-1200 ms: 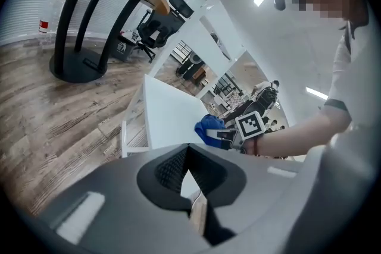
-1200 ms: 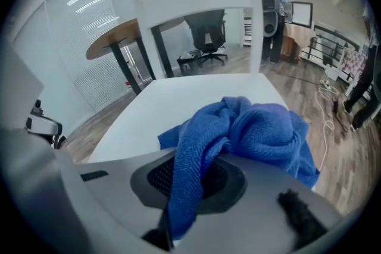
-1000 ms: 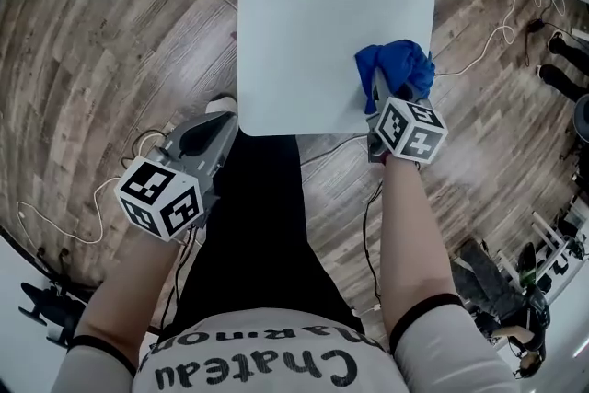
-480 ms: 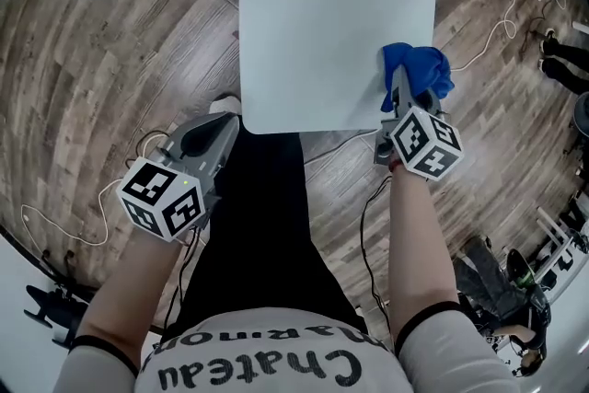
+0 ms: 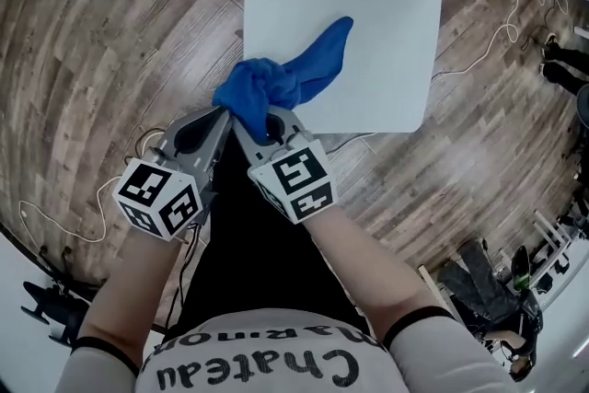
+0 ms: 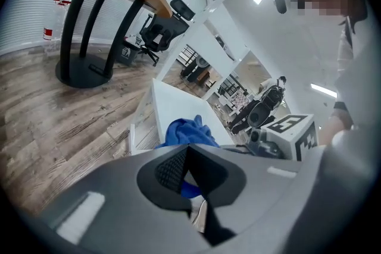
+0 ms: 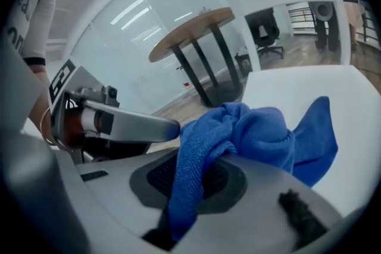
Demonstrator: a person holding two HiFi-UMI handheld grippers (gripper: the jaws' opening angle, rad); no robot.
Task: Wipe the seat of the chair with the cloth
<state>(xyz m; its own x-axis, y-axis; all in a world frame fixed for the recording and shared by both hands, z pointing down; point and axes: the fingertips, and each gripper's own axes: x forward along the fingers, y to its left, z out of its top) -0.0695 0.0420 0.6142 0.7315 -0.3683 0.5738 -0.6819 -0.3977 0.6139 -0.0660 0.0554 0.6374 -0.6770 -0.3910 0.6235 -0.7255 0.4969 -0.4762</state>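
Wood floor (image 5: 110, 32) all round, loose cables (image 5: 479, 51) on it to the right of the chair. White chair seat (image 5: 368, 14) straight ahead of the person. Blue cloth (image 5: 276, 83) lies at the seat's near-left corner: wad bunched over the edge, tail trailing diagonally across the seat. Right hand-held gripper (image 5: 252, 115) is clamped on a fold of the wad. Left hand-held gripper (image 5: 219, 118) sits just beside it, jaws together, nothing pinched that I can see. Risks, my read: the wad is at the rim, so a stroke this way runs off the seat; only a fold is held, so drag could pull it free; the left gripper is close enough to snag the cloth. No container in view.
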